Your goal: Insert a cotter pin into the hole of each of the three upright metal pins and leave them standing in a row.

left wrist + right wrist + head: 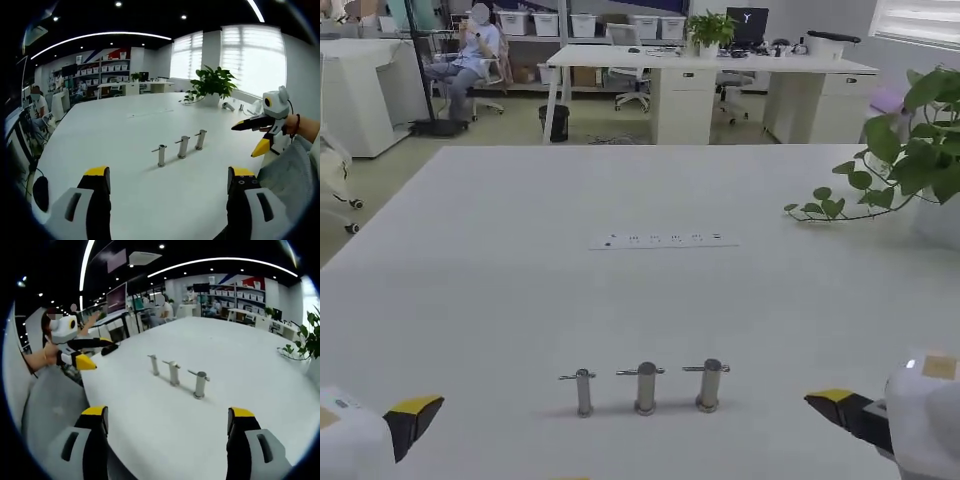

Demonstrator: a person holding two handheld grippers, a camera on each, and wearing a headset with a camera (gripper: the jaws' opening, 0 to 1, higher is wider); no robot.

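Three upright metal pins stand in a row near the table's front edge: the left pin [584,392], the middle pin [646,388] and the right pin [709,385]. A thin cotter pin [632,372] sticks out sideways through the head of each. My left gripper [415,412] is low at the left and my right gripper [835,403] low at the right, both well clear of the row. In the left gripper view the left gripper [170,182] is open and holds nothing, with the pins [183,147] ahead. The right gripper [167,422] is likewise open, facing the pins [173,373].
The white table [520,280] has a flush socket strip [662,240] at its middle. A trailing potted plant [910,150] stands at the right edge. Desks, chairs and a seated person [470,60] are far behind.
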